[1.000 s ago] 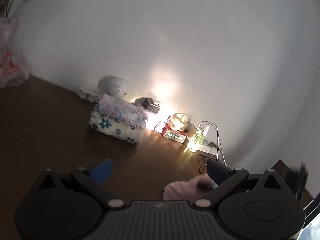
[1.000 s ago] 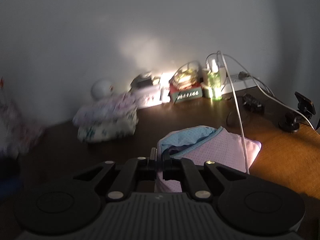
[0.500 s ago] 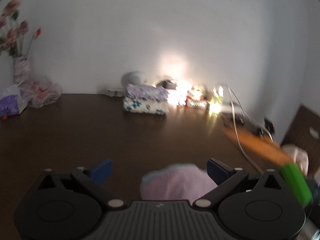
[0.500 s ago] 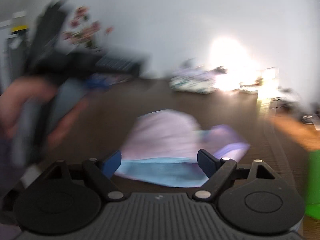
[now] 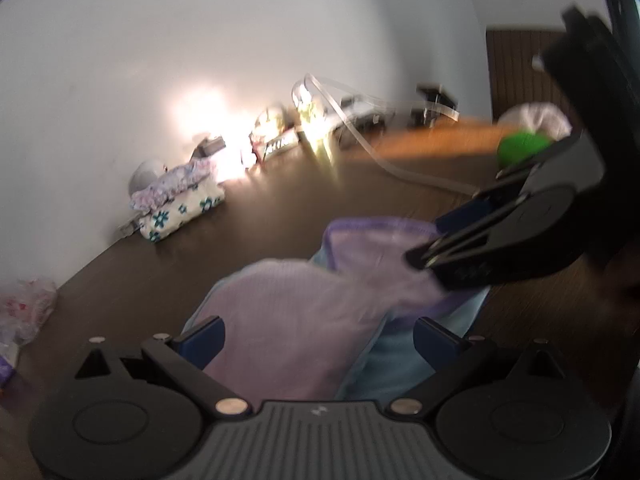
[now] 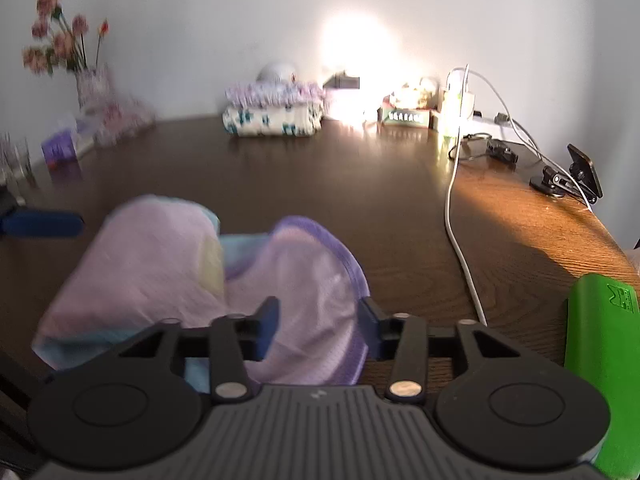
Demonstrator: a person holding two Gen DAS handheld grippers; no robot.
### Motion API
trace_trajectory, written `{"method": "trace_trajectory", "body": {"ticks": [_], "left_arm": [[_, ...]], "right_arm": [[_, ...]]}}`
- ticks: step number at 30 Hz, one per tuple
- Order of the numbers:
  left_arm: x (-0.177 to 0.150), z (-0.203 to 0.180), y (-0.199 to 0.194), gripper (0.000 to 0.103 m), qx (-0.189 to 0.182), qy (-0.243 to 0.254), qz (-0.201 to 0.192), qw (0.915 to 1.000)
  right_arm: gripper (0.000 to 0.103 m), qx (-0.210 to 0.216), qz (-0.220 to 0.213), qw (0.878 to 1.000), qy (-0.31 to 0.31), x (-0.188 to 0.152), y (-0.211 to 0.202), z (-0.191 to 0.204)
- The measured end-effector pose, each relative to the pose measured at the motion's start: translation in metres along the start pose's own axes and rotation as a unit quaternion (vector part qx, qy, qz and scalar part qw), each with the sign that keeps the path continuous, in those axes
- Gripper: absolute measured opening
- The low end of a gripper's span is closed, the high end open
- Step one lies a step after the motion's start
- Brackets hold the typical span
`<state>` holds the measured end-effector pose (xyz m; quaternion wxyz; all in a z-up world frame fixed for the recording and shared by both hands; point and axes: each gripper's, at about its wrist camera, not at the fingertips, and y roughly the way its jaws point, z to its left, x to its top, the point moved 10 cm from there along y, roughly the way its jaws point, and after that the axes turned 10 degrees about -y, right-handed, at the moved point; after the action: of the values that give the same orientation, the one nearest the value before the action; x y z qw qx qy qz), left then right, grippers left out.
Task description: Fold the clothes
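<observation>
Right gripper [image 6: 318, 322] stands with its jaws partly apart, having just been closing, and a fold of the pink and blue garment [image 6: 160, 264] lies between its blue pads; whether the pads press on the cloth cannot be told, as a gap shows on the right side. Left gripper [image 5: 318, 334] stands with its jaws wide, its two blue pads well apart, and the same garment [image 5: 304, 320] is bunched between and ahead of them without either pad clamping it. In the left wrist view the right gripper [image 5: 448, 232] comes in from the upper right and meets the far purple-edged hem of the garment. The garment lies crumpled on the dark wooden table [image 6: 380, 200], directly in front of both grippers. Just to the right of the right gripper a bright green object [image 6: 600, 360] lies at the table edge. A white cable [image 6: 456, 208] runs along the table ahead and to the right. Far ahead, against the white wall [image 6: 240, 8], sits a stack of folded clothes [image 6: 272, 114] with a floral item at the bottom; to its right is a bright glare with small boxes and bottles, blurred. Far ahead to the left stands a vase of flowers [image 6: 80, 64].
</observation>
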<state>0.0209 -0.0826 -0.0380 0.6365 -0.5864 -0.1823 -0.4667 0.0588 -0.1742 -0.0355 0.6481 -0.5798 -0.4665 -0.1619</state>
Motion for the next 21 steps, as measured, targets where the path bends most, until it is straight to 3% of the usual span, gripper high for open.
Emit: {"method": "trace_trajectory", "body": {"ticks": [1,2,3,5,8,10,11,12,13,15,17,18,19,20,21], "left_arm": [[-0.003,0.002,0.003,0.095,0.012,0.01,0.007,0.9999],[-0.006,0.003,0.005,0.078,0.009,0.01,0.013,0.9998],[-0.009,0.005,0.007,0.053,0.007,0.009,0.02,0.9997],[-0.01,0.015,0.011,0.026,0.008,-0.028,0.029,0.9992],[-0.006,0.043,0.007,0.014,0.031,-0.099,0.008,0.9946],[-0.005,0.082,-0.005,0.013,0.082,-0.184,-0.028,0.9791],[-0.011,0.108,-0.014,0.013,0.111,-0.247,-0.04,0.9618],[-0.019,0.133,-0.022,0.013,0.139,-0.31,-0.051,0.9392],[-0.036,0.158,-0.028,0.013,0.16,-0.382,-0.046,0.9091],[-0.08,0.197,-0.039,0.013,0.183,-0.514,-0.017,0.8377],[-0.119,0.222,-0.054,0.013,0.207,-0.591,-0.002,0.7797],[-0.132,0.231,-0.064,0.012,0.226,-0.609,-0.009,0.7602],[-0.138,0.238,-0.076,0.013,0.243,-0.615,-0.023,0.75],[-0.142,0.244,-0.088,0.018,0.26,-0.619,-0.038,0.7402],[-0.14,0.247,-0.096,0.032,0.27,-0.614,-0.055,0.7397]], "right_arm": [[0.035,0.0,0.003,1.0,-0.007,-0.002,0.003,0.001],[0.034,0.0,0.007,1.0,-0.014,-0.005,0.005,0.002],[0.034,-0.001,0.009,1.0,-0.021,-0.007,0.008,0.004],[0.03,-0.002,0.008,0.999,-0.036,-0.006,0.008,0.007],[0.028,-0.004,0.007,0.999,-0.046,-0.006,0.006,0.009],[0.028,-0.008,0.007,0.999,-0.048,-0.006,0.006,0.011],[0.028,-0.011,0.008,0.999,-0.051,-0.006,0.006,0.012],[0.028,-0.014,0.009,0.998,-0.054,-0.006,0.005,0.012],[0.028,-0.017,0.011,0.998,-0.058,-0.006,0.005,0.013],[0.028,-0.022,0.013,0.998,-0.064,-0.007,0.003,0.016],[0.028,-0.027,0.014,0.997,-0.069,-0.007,0.002,0.018],[0.028,-0.03,0.014,0.997,-0.072,-0.007,0.001,0.019],[0.028,-0.032,0.014,0.997,-0.074,-0.007,0.001,0.02],[0.028,-0.035,0.015,0.996,-0.077,-0.007,0.0,0.021],[0.028,-0.038,0.016,0.996,-0.081,-0.007,0.0,0.022]]}}
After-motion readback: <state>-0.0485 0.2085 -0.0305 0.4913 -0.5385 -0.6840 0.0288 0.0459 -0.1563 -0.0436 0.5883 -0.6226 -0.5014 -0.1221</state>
